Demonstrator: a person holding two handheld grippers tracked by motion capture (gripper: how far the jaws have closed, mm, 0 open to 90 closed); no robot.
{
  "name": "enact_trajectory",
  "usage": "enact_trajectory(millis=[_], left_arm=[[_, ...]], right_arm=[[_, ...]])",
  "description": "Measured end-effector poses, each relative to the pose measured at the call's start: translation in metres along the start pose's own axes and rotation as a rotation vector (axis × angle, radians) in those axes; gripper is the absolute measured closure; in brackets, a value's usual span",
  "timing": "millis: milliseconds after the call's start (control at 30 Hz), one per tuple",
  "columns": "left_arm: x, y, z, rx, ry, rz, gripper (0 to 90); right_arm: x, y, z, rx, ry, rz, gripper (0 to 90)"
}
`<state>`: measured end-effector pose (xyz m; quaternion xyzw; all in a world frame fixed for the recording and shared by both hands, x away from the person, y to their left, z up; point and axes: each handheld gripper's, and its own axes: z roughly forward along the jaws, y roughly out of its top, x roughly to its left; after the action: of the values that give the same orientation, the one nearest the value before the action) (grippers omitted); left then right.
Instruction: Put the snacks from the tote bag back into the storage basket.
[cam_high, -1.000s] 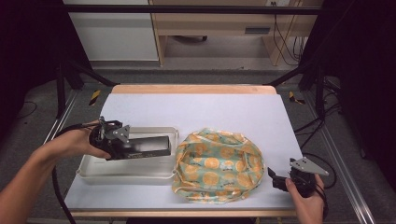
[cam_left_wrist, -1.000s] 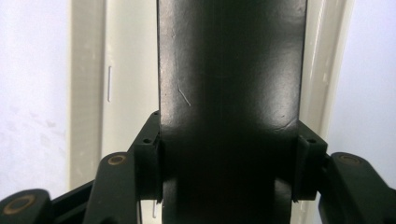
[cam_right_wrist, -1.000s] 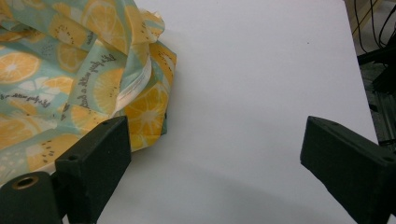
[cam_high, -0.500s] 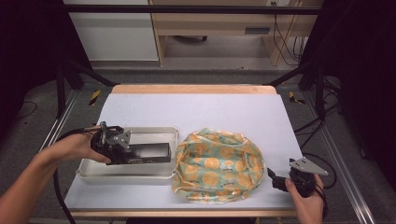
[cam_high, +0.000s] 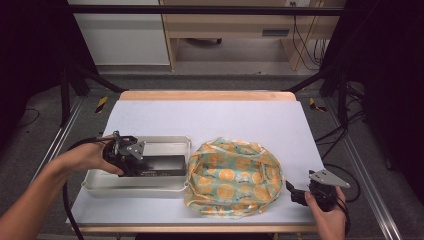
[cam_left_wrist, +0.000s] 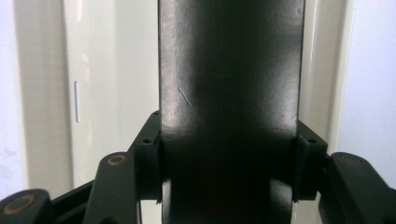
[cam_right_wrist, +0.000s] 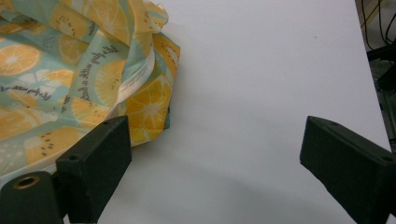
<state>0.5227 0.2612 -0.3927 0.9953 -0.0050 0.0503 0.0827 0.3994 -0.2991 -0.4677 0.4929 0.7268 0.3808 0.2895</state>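
Left tongs (cam_high: 150, 167) are clamped on a black block (cam_left_wrist: 229, 93) over the tray (cam_high: 165, 145), its far end cut off. Right tongs (cam_right_wrist: 215, 163), at 4 o'clock, are spread beside the cloth (cam_high: 232, 175).

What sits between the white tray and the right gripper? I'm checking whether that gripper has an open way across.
In the high view, the orange-print cloth lies between the white tray and the right gripper.

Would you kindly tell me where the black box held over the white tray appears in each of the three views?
High view: the black box lies left of centre, inside the white tray, clamped by the left gripper.
Left gripper view: black box rises up the middle, jaws pressed on both sides.
Right gripper view: not in it.
Shared landmark: white tray.
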Motion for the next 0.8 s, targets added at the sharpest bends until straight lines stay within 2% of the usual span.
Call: enact_trajectory(millis=[800], left_arm=[[-0.006,-0.002,0.016,-0.006,-0.024,0.012,43.1]], right_arm=[[0.002,-0.001,0.002,0.014,0.015,-0.003,9.7]])
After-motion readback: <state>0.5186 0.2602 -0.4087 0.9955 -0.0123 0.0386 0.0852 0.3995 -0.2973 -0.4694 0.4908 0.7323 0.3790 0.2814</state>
